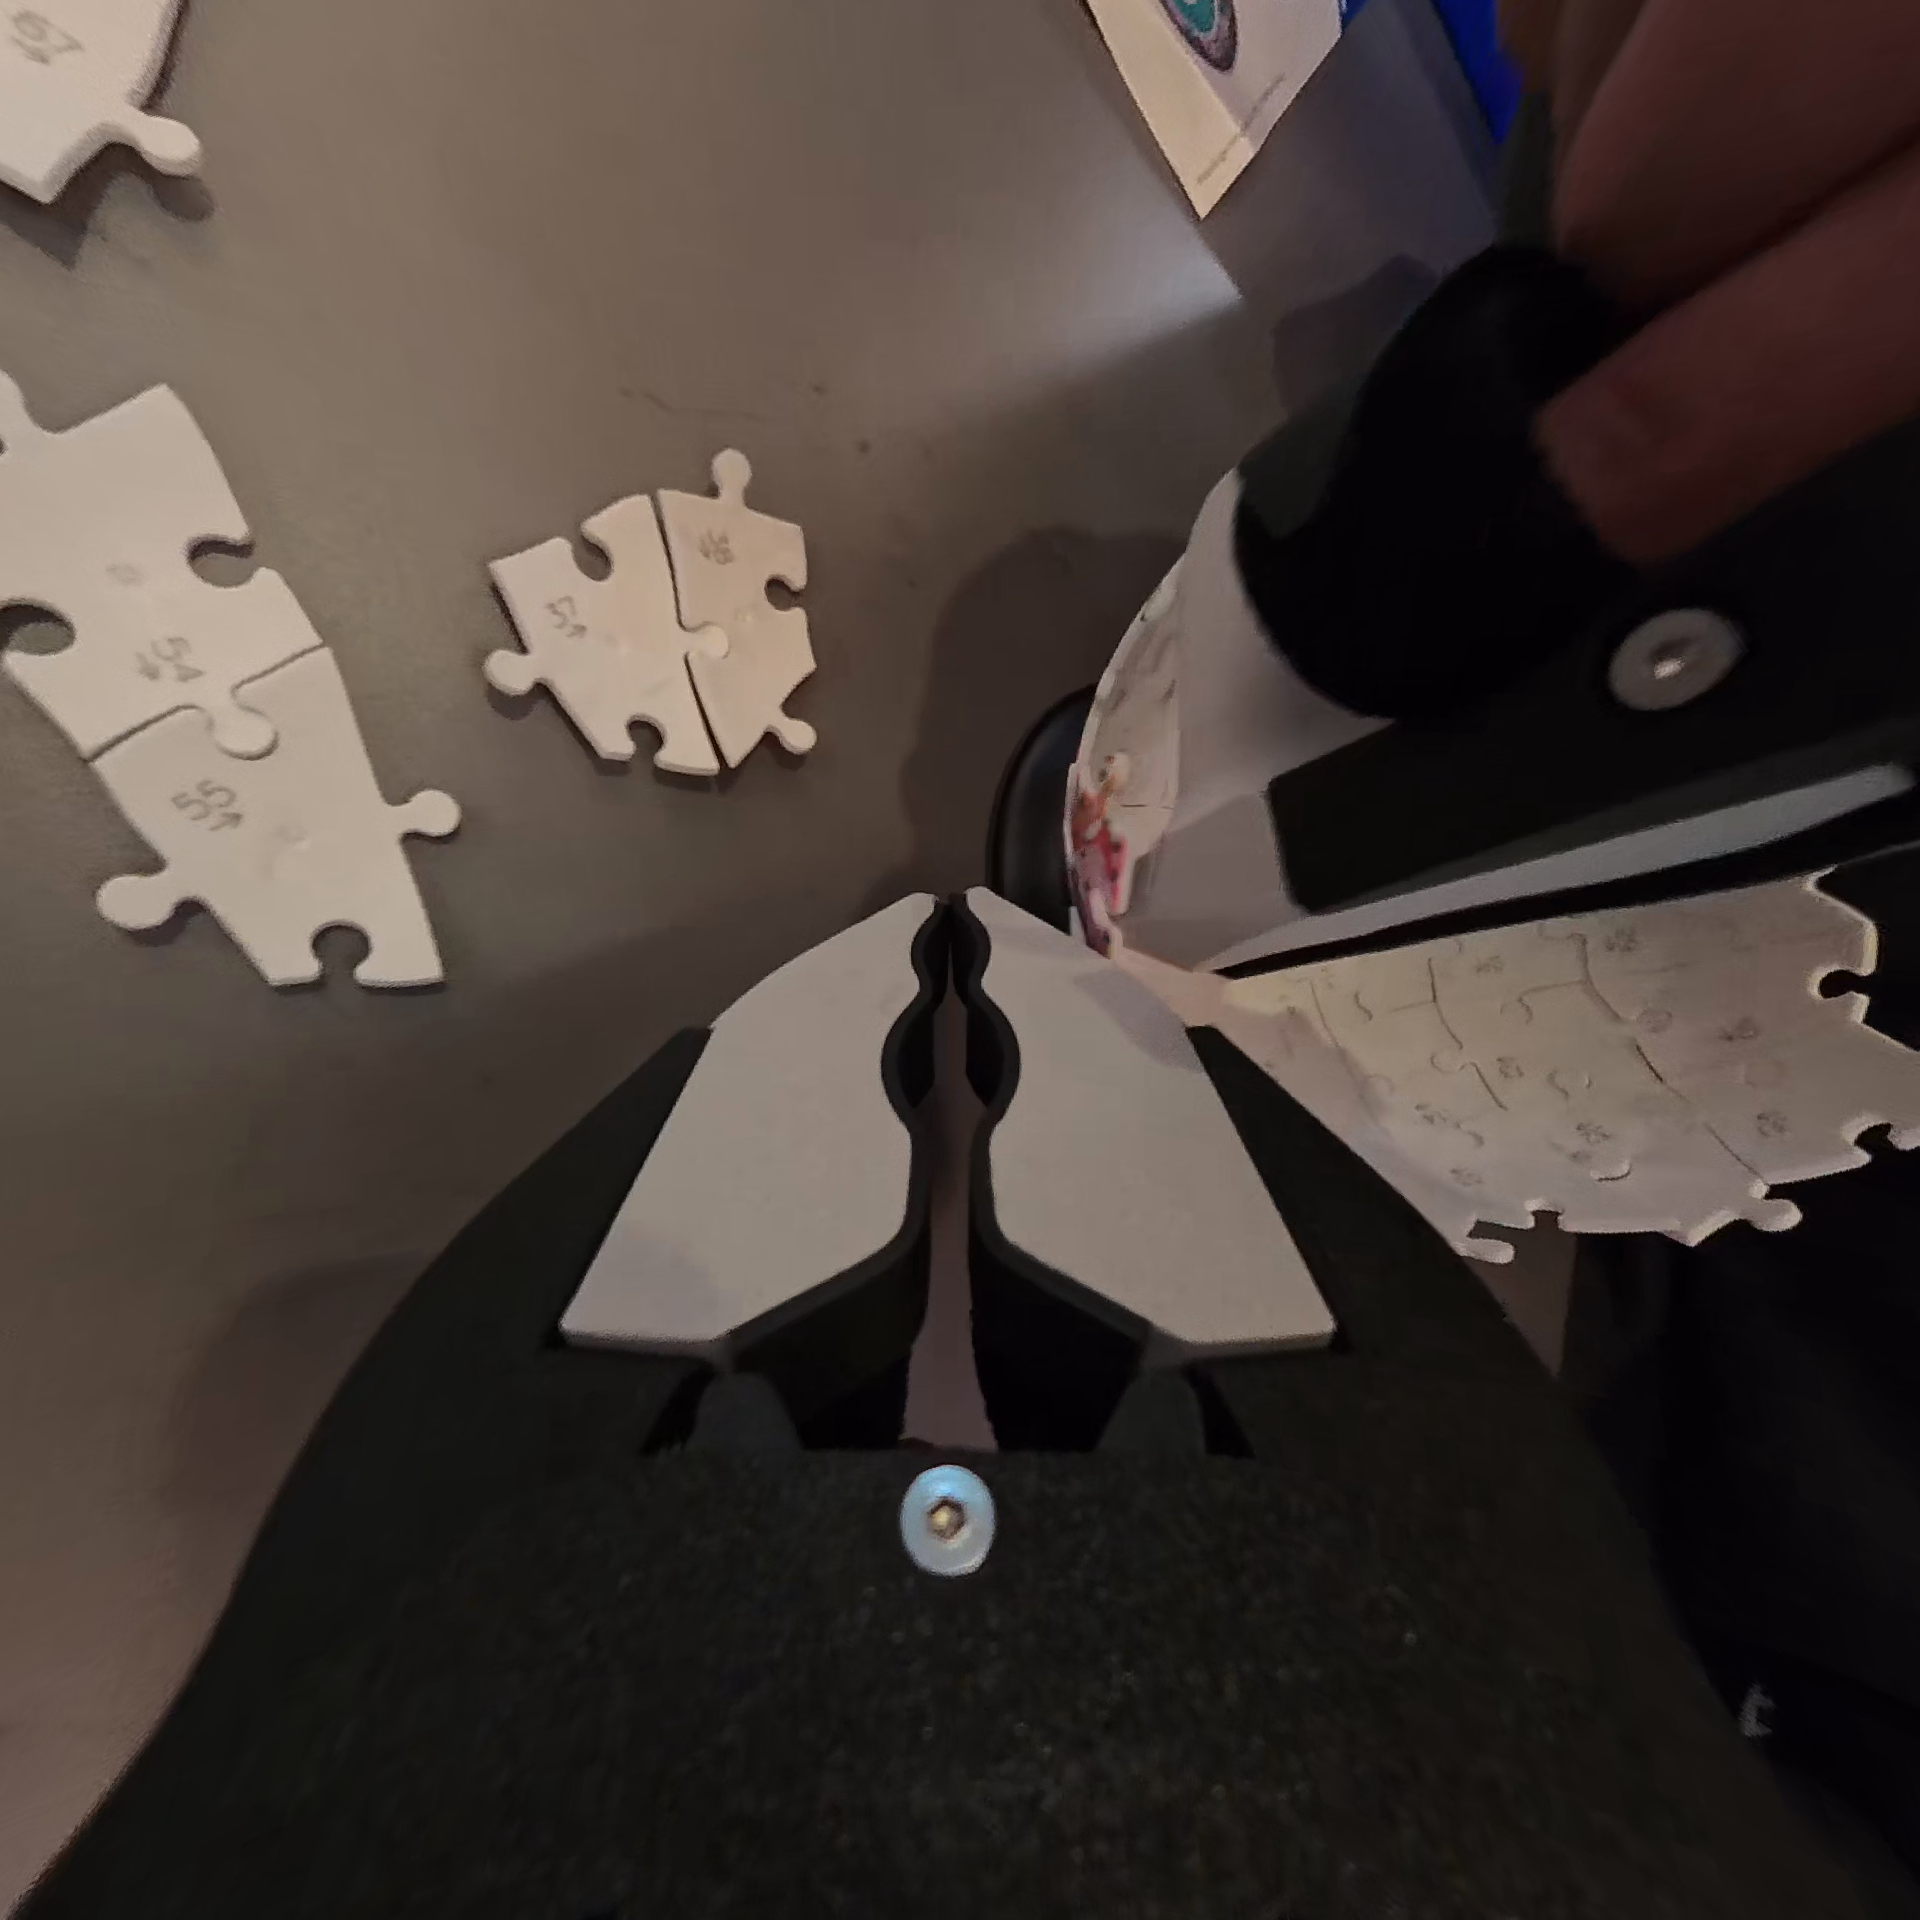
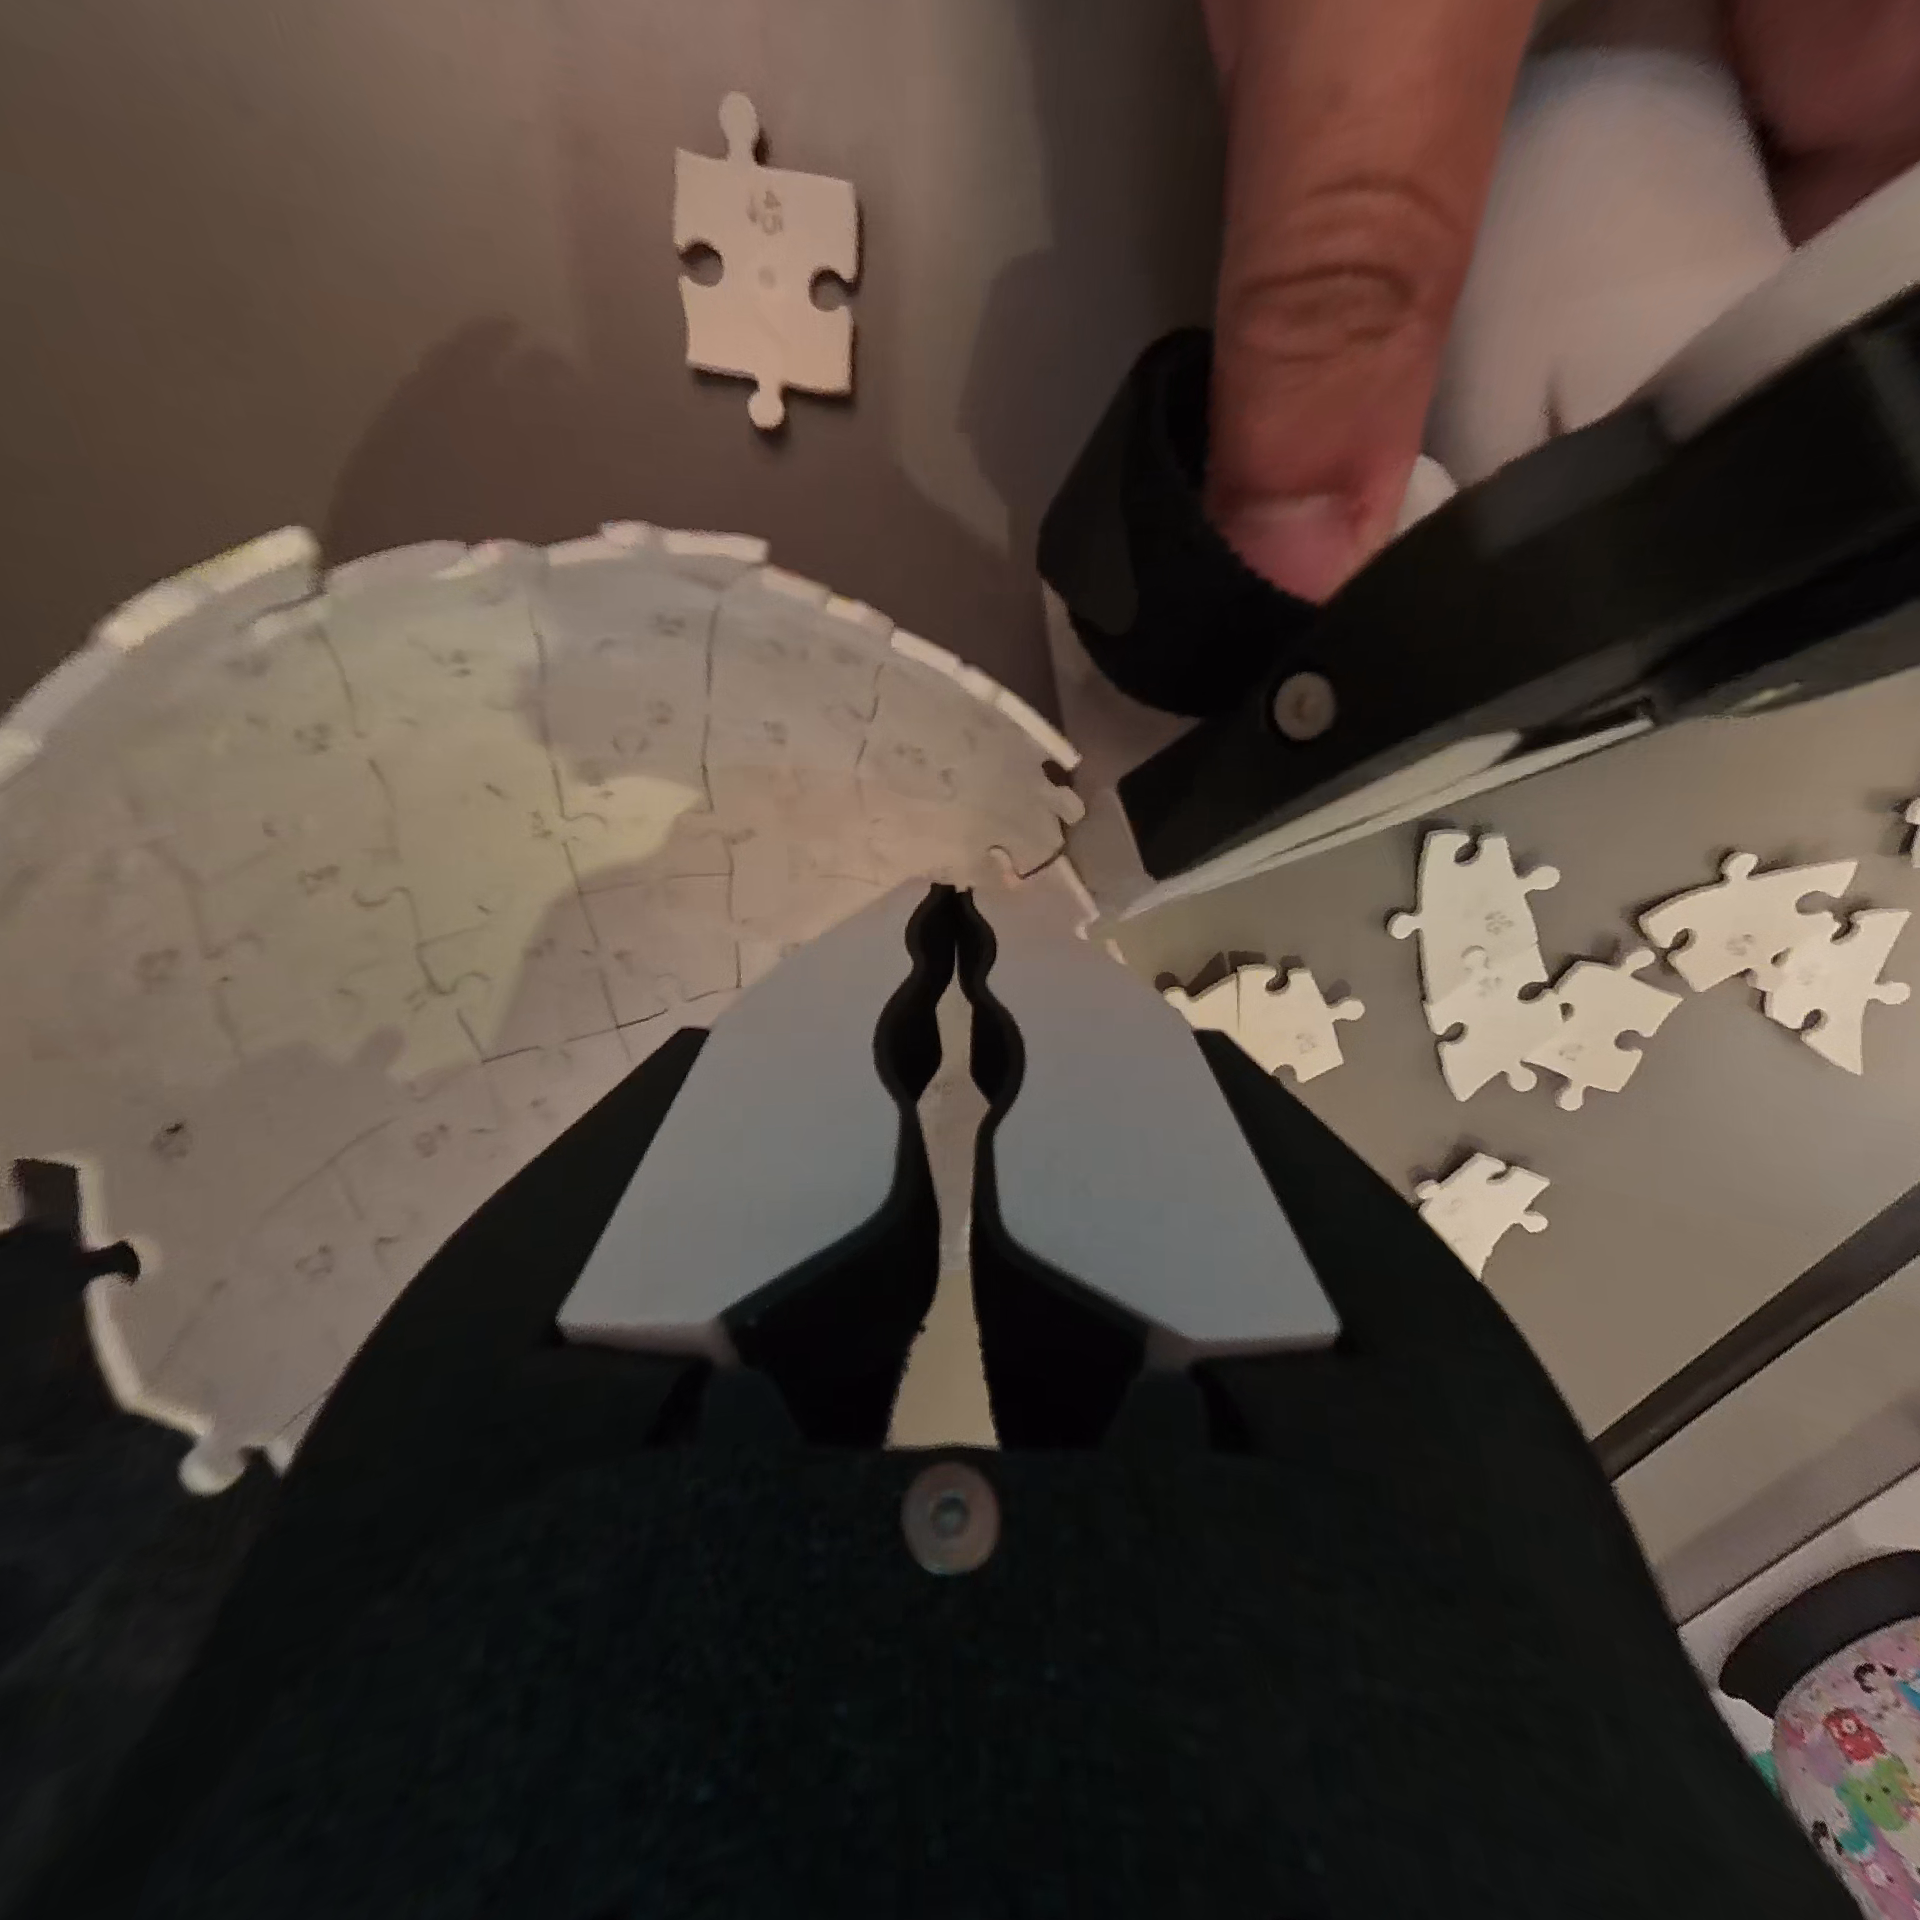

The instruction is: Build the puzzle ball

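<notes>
The half-built puzzle ball (image 2: 416, 883) is a white curved shell of joined numbered pieces. My right gripper (image 2: 951, 904) is shut on its rim. In the left wrist view the shell (image 1: 1558, 1070) is at the right with its coloured outer face (image 1: 1122, 790) turned away, and the right gripper (image 1: 1236, 961) clamps it from the upper right. My left gripper (image 1: 951, 914) is shut with nothing visible between its fingers. Its tip is just left of the shell's rim. It also shows in the right wrist view (image 2: 1107, 920), held by a hand.
Loose white pieces lie on the grey table (image 1: 623, 312): a joined pair (image 1: 655, 644), a joined strip (image 1: 208, 707), a single piece (image 2: 769, 260) and several more (image 2: 1507, 987). A printed card (image 1: 1216, 83) lies at the back. A colourful printed object (image 2: 1849, 1766) sits low right. The tips of both grippers are at nearly the same place.
</notes>
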`<act>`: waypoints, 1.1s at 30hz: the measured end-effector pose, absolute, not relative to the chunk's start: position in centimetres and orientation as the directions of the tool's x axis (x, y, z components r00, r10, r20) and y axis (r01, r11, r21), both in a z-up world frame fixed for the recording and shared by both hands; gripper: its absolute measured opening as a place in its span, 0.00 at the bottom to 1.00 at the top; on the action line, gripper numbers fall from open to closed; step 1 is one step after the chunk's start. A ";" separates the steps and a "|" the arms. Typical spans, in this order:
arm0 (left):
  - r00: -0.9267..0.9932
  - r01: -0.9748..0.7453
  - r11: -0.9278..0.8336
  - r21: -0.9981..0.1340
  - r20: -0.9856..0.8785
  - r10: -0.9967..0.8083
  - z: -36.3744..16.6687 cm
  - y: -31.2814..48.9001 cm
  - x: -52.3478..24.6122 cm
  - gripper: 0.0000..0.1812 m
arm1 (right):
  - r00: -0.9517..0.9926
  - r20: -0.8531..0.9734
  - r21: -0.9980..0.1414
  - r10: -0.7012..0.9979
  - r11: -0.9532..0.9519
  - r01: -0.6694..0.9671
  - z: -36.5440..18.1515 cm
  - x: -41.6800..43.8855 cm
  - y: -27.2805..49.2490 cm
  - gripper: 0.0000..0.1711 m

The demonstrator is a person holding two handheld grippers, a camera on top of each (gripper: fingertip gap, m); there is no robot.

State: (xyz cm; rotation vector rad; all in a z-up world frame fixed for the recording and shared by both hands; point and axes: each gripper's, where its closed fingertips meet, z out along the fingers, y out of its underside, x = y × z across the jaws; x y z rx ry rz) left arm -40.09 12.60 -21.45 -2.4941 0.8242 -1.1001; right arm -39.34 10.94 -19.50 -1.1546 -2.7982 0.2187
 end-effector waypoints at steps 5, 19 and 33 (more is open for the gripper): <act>0.549 -0.366 -0.804 -0.468 0.589 -0.593 -21.4 12.8 -40.4 0.00 | -0.688 0.071 -0.219 0.722 0.685 0.695 -18.1 -39.6 11.2 0.00; 0.554 -0.380 -0.800 -0.464 0.578 -0.599 -21.5 12.6 -40.5 0.00 | -0.703 0.072 -0.205 0.707 0.701 0.683 -19.3 -39.9 11.0 0.00; 0.549 -0.372 -0.796 -0.478 0.578 -0.604 -21.0 12.6 -40.6 0.00 | -0.705 0.073 -0.208 0.705 0.702 0.681 -19.5 -40.0 10.8 0.00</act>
